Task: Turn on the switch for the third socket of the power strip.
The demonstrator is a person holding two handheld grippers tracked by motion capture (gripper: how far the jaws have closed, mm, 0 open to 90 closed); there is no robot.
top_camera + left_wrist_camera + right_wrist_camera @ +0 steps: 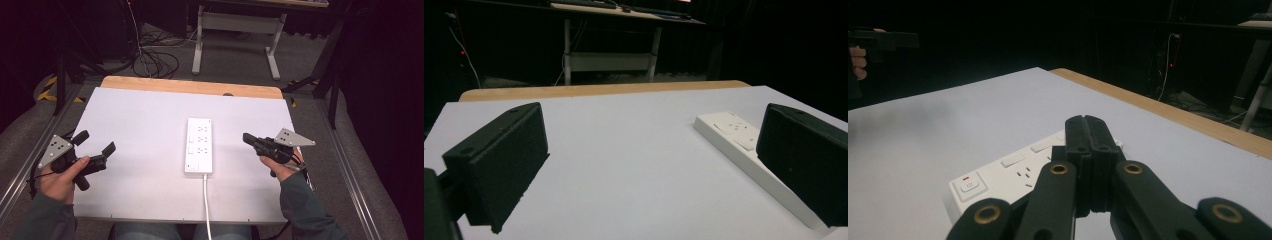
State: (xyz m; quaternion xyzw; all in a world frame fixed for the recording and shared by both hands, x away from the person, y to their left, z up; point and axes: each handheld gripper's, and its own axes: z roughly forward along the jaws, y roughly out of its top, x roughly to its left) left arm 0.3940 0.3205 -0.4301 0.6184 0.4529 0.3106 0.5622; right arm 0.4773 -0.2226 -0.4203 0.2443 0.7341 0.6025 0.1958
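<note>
Claws first: our left claw [95, 145] is spread wide with nothing in it, and our right claw [247, 139] is clenched tight on nothing. From the high view, the left claw sits at about 8 o'clock on the worktop [140, 125], close to the left edge. The right claw sits at about 4 o'clock, near the right edge, with its tip pointing at the power strip [199, 145].

That white power strip lies flat near the middle of the worktop, a bit toward 3 o'clock, and it runs from 12 to 6. Its white cord [206, 205] goes off the near edge at 6 o'clock. We see lots of bare white room between the left claw and the strip. The right claw is near the strip but not touching it.

Along the far edge at 12 o'clock there is a strip of wood [195, 87]. Past it we see a grey floor [235, 60], the legs of another table [200, 40] and some loose cables [155, 62]. The room around is dark.

In the left claw view, the strip [734, 137] goes behind the right-hand jaw. In the right claw view, we can see the strip's switch [969, 186] with a small red mark, which the high view is too small to show.
</note>
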